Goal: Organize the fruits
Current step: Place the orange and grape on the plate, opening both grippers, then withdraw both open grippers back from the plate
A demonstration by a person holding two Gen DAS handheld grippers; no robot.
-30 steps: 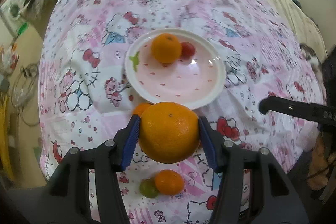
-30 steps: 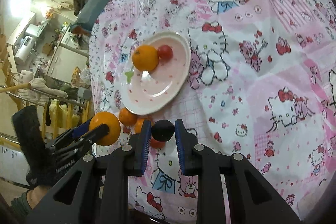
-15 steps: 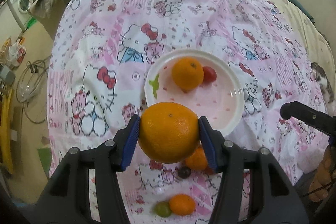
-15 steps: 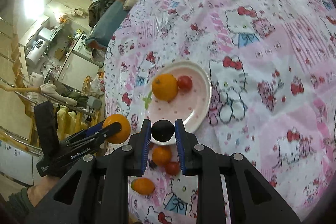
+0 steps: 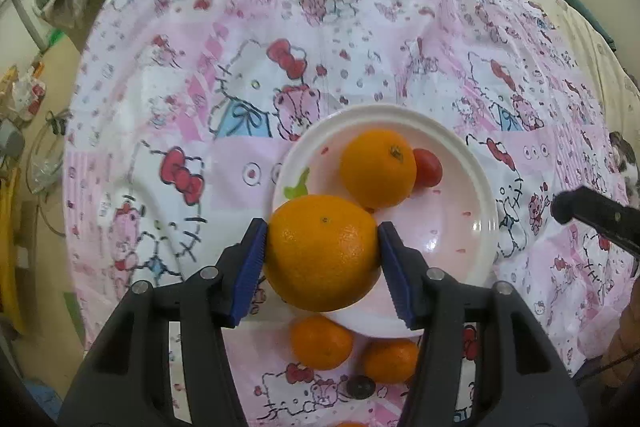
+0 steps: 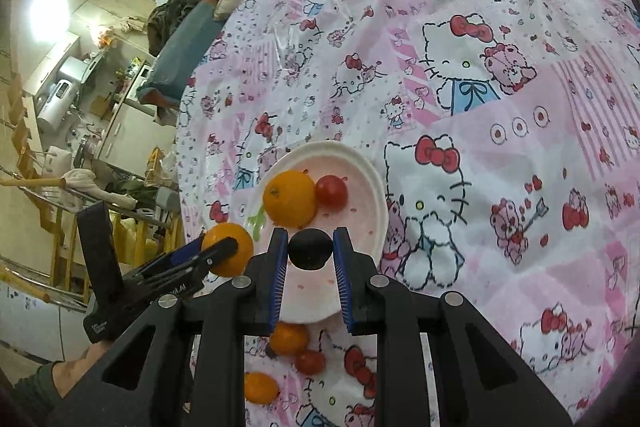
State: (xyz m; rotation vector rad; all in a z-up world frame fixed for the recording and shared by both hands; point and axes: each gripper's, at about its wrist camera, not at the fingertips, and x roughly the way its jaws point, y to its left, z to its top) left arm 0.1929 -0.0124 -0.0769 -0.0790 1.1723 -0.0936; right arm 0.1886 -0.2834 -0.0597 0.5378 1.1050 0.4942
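My left gripper (image 5: 322,253) is shut on a large orange (image 5: 322,251) and holds it over the near left rim of the pink plate (image 5: 460,227). An orange (image 5: 378,167) and a red tomato (image 5: 428,167) lie on the plate. My right gripper (image 6: 310,249) is shut on a dark round fruit (image 6: 310,249) above the plate's (image 6: 360,219) near part. In the right wrist view the left gripper (image 6: 230,247) with its orange (image 6: 224,241) is at the plate's left edge.
Two small oranges (image 5: 320,341) (image 5: 390,361) and a dark fruit (image 5: 360,387) lie on the Hello Kitty cloth (image 5: 240,87) in front of the plate. A small tomato (image 6: 310,361) lies there too. The table edge drops off at left to a cluttered floor.
Both grippers have moved forward towards the plate with their fruits held. The large orange now hangs over the plate's rim, and the dark fruit is over the plate.
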